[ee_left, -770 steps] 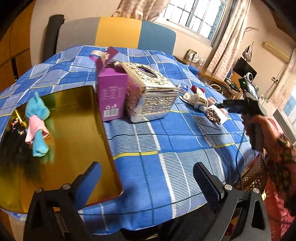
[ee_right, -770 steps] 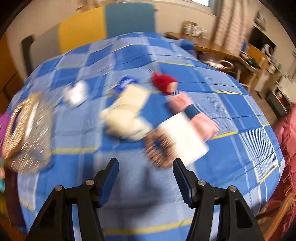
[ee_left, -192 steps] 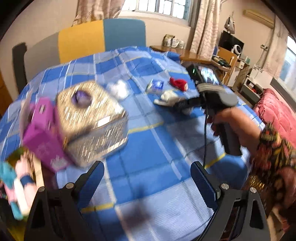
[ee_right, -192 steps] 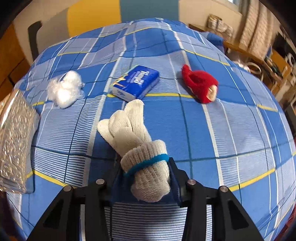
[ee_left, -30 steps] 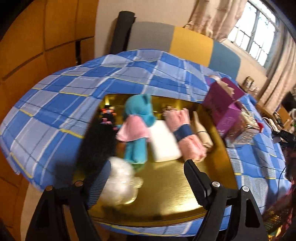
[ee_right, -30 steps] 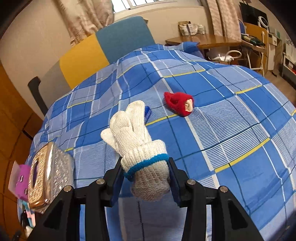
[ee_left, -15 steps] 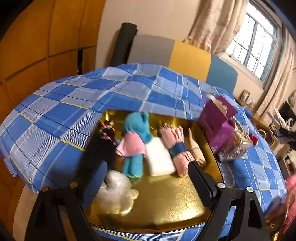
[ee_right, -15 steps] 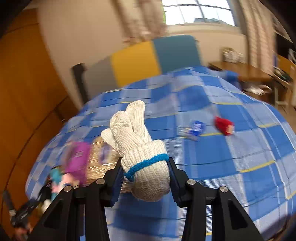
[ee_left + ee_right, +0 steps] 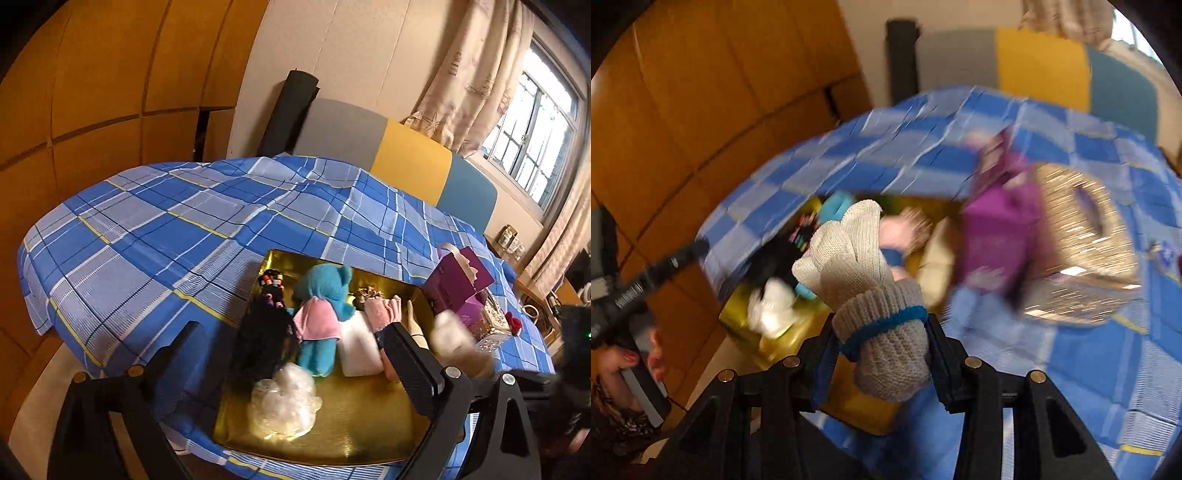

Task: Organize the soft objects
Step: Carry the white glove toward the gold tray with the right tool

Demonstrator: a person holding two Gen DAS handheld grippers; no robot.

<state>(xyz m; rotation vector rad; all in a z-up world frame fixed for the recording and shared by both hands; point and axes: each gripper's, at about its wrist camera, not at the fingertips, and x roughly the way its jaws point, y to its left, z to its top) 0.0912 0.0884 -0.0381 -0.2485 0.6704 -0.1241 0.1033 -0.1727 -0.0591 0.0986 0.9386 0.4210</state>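
Big surface (image 9: 155,236) under blue plaid cloth, gold tray (image 9: 369,424) at the near edge with teal plush (image 9: 321,314), pink socks (image 9: 384,312), white pad (image 9: 360,349) and clear plastic wad (image 9: 284,402) inside. Left tool (image 9: 291,369) above the tray, jaws opening, nothing between. Right tool (image 9: 882,354) clamped on rolled white gloves (image 9: 864,280), up over the tray's near end.
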